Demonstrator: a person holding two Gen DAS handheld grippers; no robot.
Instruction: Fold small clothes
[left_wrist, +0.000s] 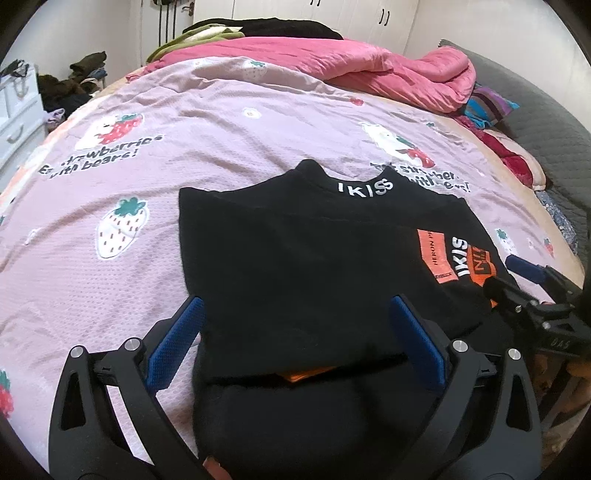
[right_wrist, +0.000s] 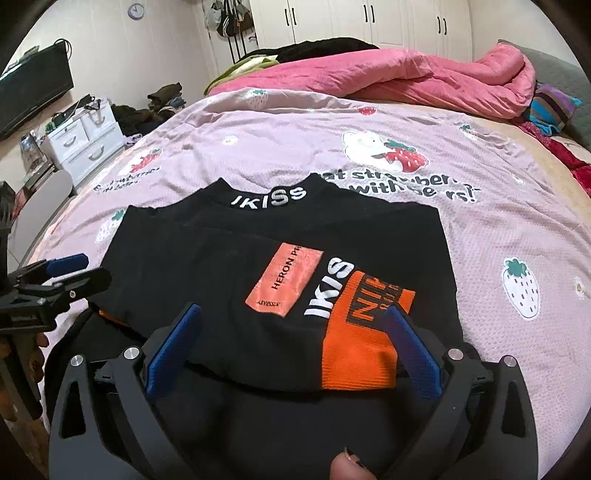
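A small black top with white "IKISS" on the collar and orange patches lies partly folded on the pink strawberry bedspread; it also shows in the right wrist view. My left gripper is open, its blue fingers either side of the top's near left edge. My right gripper is open over the near right part, by the orange patch. Each gripper shows in the other's view, the right one and the left one.
A rumpled pink quilt and dark clothes lie at the far end of the bed. A white drawer unit and a TV stand left. A grey headboard is at the right. White wardrobes are behind.
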